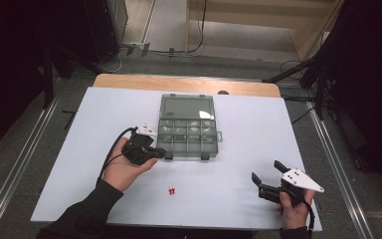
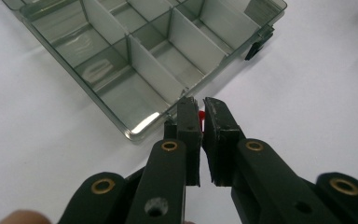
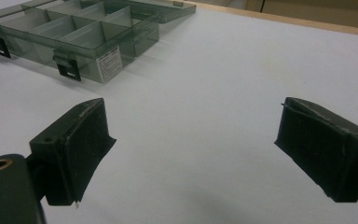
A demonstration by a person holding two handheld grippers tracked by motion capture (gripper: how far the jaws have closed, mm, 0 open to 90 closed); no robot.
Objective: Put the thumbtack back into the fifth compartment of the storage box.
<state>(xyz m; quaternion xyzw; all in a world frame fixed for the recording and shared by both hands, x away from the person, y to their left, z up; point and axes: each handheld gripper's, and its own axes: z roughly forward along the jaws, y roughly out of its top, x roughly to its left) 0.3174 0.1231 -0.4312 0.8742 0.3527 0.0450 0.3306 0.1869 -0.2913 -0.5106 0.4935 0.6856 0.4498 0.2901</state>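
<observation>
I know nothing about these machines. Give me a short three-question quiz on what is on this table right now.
1. True or false: the left tongs are closed on a small red piece.
2. The lid of the clear compartment box is: A) flipped open, B) shut, C) missing.
3. Name the colour of the small parts lying loose on the white sheet in front of the box.

Key:
1. True; in the left gripper view a bit of red shows between the nearly closed jaws, near the box's corner.
2. A.
3. Red. The right tongs stand wide open and hold nothing.
</observation>
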